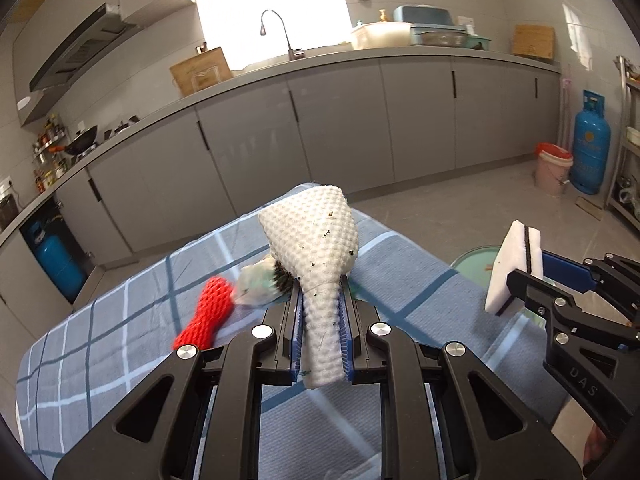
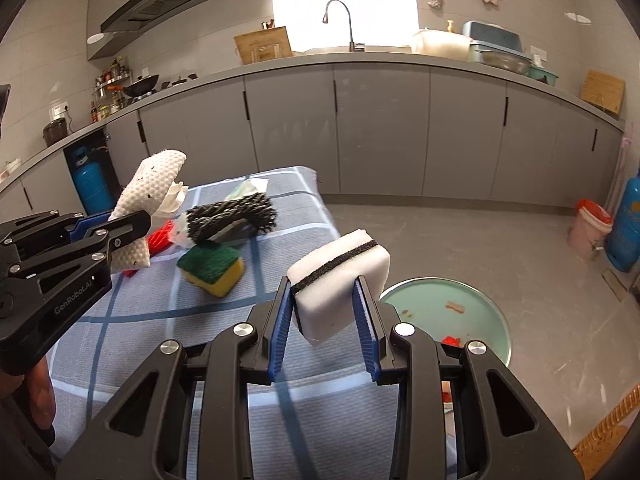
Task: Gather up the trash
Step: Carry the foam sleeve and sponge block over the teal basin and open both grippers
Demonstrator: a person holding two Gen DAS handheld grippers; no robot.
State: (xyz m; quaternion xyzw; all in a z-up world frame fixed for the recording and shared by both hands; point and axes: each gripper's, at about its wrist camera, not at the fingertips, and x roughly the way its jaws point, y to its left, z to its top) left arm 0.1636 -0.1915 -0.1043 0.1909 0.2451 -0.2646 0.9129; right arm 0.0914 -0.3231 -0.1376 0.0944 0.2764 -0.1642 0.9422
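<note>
While left claw (image 1: 322,304) clamps white foam net (image 1: 316,240) — right claw (image 2: 326,300) grips white sponge (image 2: 340,276).

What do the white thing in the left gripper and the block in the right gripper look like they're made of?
The white sleeve in the left gripper looks like soft, matte foam netting: dimpled surface, squeezed thin between the pads. The white block in the right gripper looks like a smooth, dense foam sponge with a coarse black scouring band.
</note>
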